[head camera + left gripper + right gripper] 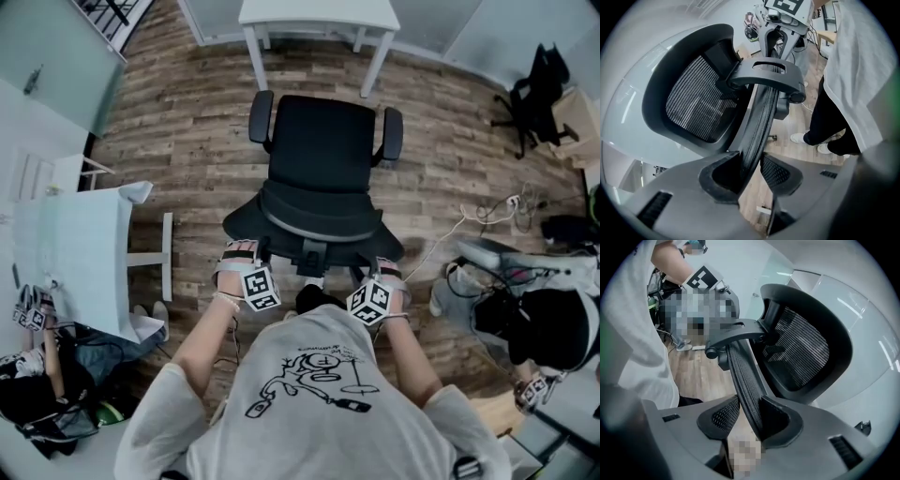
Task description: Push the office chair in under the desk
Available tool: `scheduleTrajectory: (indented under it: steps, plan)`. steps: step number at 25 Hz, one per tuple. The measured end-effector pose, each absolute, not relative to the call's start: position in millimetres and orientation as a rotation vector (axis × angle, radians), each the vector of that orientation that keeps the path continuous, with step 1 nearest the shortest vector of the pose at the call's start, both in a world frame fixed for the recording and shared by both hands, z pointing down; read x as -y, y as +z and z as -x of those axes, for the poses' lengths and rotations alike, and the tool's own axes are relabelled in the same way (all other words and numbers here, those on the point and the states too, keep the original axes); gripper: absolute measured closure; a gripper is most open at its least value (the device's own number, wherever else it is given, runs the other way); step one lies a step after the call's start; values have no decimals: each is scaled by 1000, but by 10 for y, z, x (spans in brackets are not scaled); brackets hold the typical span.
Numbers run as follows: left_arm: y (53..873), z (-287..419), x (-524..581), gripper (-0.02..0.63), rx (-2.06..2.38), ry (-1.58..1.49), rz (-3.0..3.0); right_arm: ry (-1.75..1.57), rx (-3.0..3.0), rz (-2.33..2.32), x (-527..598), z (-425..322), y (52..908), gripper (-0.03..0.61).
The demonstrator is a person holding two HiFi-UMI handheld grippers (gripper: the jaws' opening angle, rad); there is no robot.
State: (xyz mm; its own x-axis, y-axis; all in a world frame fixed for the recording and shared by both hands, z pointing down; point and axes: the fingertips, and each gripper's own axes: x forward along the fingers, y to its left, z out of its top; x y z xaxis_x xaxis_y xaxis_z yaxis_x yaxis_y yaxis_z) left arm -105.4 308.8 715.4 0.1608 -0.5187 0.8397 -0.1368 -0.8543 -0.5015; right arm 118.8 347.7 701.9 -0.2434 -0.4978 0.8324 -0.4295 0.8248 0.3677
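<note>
A black office chair [323, 150] stands on the wood floor with its seat facing a white desk [319, 14] at the top of the head view; the seat is out from under the desk. My left gripper [242, 255] grips the left edge of the chair's backrest and my right gripper [380, 274] grips the right edge. In the left gripper view the backrest's rim [761, 117] runs up between the jaws of the left gripper [752, 171], pads closed against it. The right gripper [750, 420] holds the rim [743, 376] the same way, beside the mesh headrest [801, 350].
A white table [80, 253] stands close at the left. A second black chair [534, 94] sits at the far right, with cables [487, 211] on the floor nearer. A person [544, 328] is at the right and another person [37, 375] at the lower left.
</note>
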Motion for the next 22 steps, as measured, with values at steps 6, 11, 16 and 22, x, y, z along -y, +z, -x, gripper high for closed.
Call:
scheduleTrajectory:
  steps: [6,11,16,22]
  plan:
    - [7172,873,-2883,477,-645,-1760,2150,-106,1857,-647,-3264,-1371,7035,422]
    - [7171,797,-2695,477,-683,-1789,2162,-136,1849,-609,-3083,-1444,7031,425]
    - [7169,715,-2566,476,-721,-1795,2174,-145,1852,-597,-2933,-1532,7036,423]
    - [7170,599,-2490,474,-740,-1782,2192,-132,1840,-607,-2797,-1657,7047,420]
